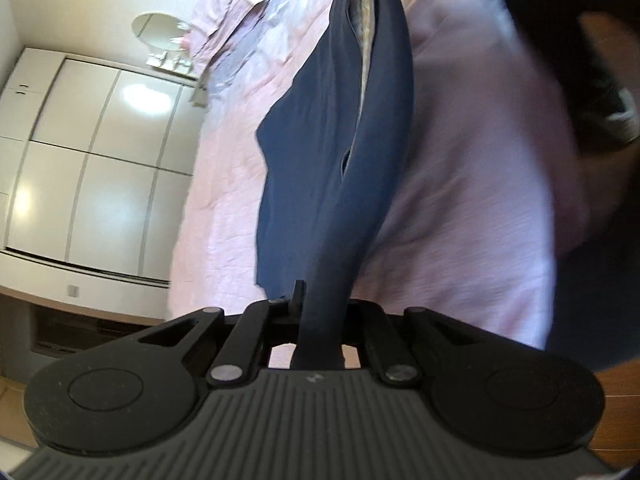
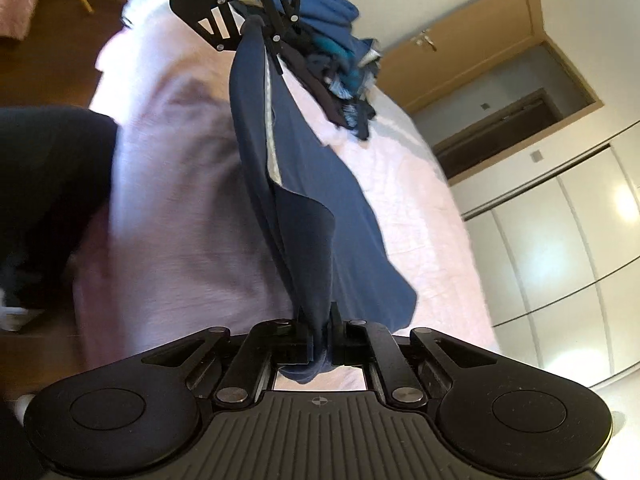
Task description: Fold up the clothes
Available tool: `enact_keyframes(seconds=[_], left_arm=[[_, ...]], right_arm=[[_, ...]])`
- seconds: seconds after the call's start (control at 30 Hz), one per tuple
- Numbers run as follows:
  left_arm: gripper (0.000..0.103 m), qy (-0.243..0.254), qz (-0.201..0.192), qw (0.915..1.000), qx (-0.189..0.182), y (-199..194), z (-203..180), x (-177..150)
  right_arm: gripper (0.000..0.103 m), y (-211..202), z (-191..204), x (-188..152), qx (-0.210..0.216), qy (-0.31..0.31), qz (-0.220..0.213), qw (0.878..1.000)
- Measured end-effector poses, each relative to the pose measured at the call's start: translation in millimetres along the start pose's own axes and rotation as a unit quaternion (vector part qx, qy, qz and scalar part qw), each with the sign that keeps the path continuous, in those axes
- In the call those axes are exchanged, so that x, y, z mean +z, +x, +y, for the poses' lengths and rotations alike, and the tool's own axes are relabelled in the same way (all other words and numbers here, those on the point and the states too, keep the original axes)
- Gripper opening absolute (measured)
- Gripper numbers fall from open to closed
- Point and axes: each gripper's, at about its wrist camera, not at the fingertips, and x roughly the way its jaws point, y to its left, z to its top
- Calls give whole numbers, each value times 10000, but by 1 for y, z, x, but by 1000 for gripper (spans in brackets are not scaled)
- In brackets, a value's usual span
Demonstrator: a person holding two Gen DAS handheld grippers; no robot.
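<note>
Nearest each camera, the jaws are clamped tight on cloth: the left gripper point(image 1: 316, 320) and the right gripper point(image 2: 318, 332) each pinch an end of the navy garment point(image 2: 304, 200), which hangs stretched between them above the pink bedspread point(image 2: 180, 200). Farther along the bed lies a pile of blue clothes point(image 2: 340, 68); beyond it stand white wardrobe doors point(image 1: 100, 152) and a wooden door point(image 2: 460, 40).
</note>
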Motion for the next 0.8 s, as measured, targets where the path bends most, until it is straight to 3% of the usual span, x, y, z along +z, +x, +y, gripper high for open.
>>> enact_keyframes(seconds=[0.2,0.4,0.6,0.7,0.8], left_arm=[[5,-157,-148,9978,-628,-79,-12,21],[5,-793,-175,9933,-817,-76,41,30],[5,-1537,-166,9794,-1301,-4,125,21],[6,-1951,-78,9665,-1668,46,161,8],[6,-2264,91,9524,-2040,103,174,-8]], right_arm=[[3,-80,-2,-9,888,215,-118,9957],[4,-97,-47,1,964,525,-234,9937],[4,-37,-136,-6,1301,1309,-310,9823],[4,9,-185,-9,1556,1758,-264,9717],[4,70,-227,-19,1928,2313,-114,9535]])
